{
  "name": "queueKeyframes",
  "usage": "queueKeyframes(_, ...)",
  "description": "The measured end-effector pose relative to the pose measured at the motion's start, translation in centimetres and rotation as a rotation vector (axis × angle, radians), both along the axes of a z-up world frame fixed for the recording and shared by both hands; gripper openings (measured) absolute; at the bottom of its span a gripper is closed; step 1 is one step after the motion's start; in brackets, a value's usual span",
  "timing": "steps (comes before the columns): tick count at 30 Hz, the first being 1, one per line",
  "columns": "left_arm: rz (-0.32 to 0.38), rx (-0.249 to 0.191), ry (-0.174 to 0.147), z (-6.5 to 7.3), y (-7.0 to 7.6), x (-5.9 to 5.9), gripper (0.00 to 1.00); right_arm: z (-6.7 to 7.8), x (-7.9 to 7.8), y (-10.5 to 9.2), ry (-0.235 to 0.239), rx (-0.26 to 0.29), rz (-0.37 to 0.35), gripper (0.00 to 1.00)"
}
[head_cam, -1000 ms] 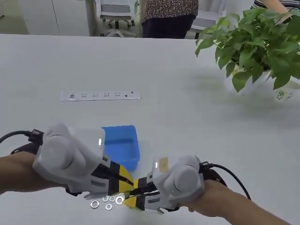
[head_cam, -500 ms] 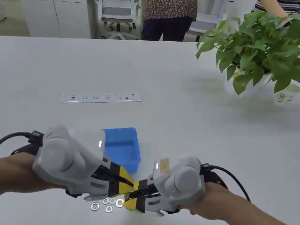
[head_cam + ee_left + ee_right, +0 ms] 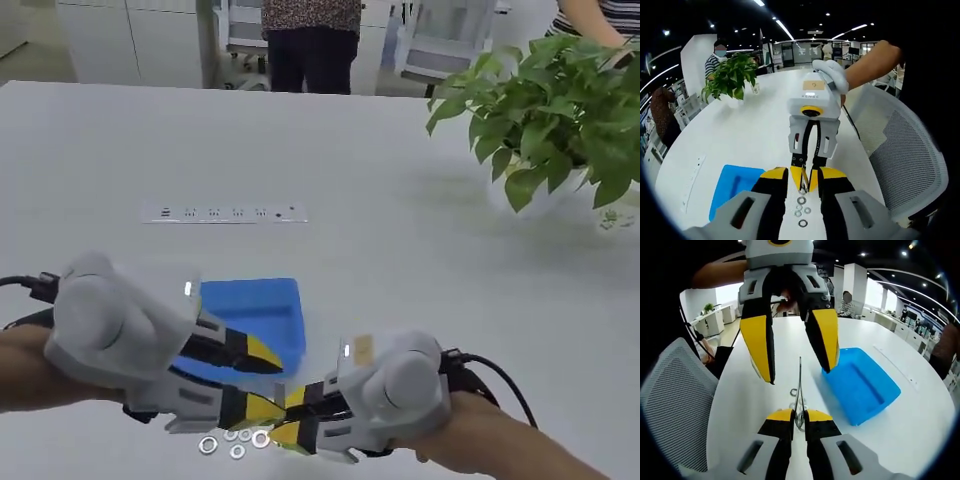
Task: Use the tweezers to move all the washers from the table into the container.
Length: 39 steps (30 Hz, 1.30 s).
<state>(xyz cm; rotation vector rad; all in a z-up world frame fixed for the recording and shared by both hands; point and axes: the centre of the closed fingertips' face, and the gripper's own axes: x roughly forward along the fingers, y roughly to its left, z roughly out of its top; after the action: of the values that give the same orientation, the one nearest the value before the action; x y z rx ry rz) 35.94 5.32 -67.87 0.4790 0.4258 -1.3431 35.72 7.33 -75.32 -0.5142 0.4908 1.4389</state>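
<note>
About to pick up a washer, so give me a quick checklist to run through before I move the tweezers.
1. Tweezers clamped in right gripper: ok.
2. Left gripper open: ok.
3. Washers lying on the table by the tweezer tips: ok.
4. A washer caught between the tips: cannot tell.
5. Blue container open on top, close beside the washers: ok.
</note>
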Motion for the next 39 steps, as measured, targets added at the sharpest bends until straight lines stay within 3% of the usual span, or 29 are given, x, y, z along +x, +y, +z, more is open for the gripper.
queueKeyframes(4,0.035,-0.037,0.011,0.4,0.5,0.0,0.40,0.7,0.0,0.1,-0.004,0.002,0.004,0.09)
queueKeyframes(22,0.211,-0.087,0.045,0.4,3.4,-0.5,0.70,4.0,1.2,1.1,-0.004,0.040,0.000,0.10)
queueKeyframes(25,0.239,-0.092,0.031,0.5,3.9,-0.6,0.71,4.5,1.5,1.5,-0.010,0.047,0.003,0.10)
queueKeyframes(39,0.340,-0.105,0.034,0.0,6.6,-1.7,0.82,6.1,3.4,3.0,-0.031,0.070,0.015,0.10)
